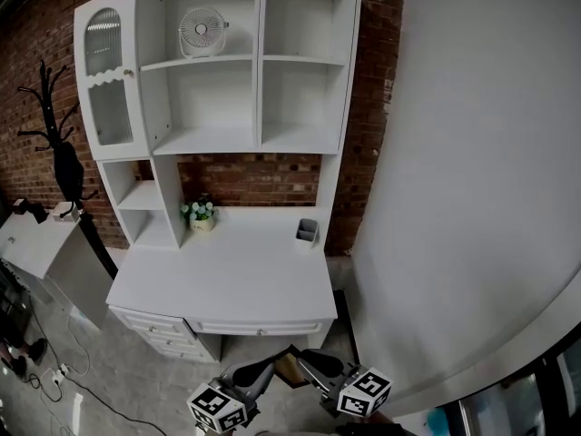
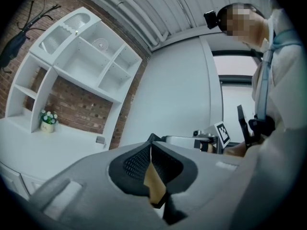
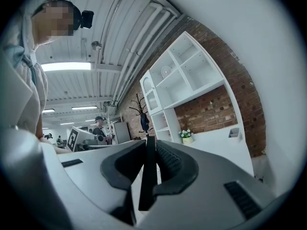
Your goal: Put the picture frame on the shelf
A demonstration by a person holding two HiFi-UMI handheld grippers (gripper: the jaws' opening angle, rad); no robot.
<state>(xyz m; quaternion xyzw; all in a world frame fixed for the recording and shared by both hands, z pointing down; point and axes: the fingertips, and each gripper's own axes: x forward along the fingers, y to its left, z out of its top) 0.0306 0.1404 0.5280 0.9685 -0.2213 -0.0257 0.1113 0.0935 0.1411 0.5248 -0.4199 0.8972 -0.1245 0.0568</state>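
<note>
The picture frame (image 1: 289,369) hangs low in the head view, in front of the white desk (image 1: 236,275), and shows only as a small brown patch between my two grippers. My left gripper (image 1: 270,363) is shut on its tan backing (image 2: 154,182), seen edge-on between the jaws of the left gripper (image 2: 151,148). The right gripper (image 1: 307,360) is shut on the frame's thin dark edge (image 3: 147,176), which runs down between the jaws of the right gripper (image 3: 149,141). The white shelf unit (image 1: 227,140) stands on the desk's back, well above and beyond both grippers.
A small fan (image 1: 201,31) sits in an upper shelf compartment. A flower pot (image 1: 200,214) and a grey pen holder (image 1: 308,232) stand on the desk. A big white curved wall (image 1: 472,198) fills the right side. A black coat rack (image 1: 56,143) stands at the left.
</note>
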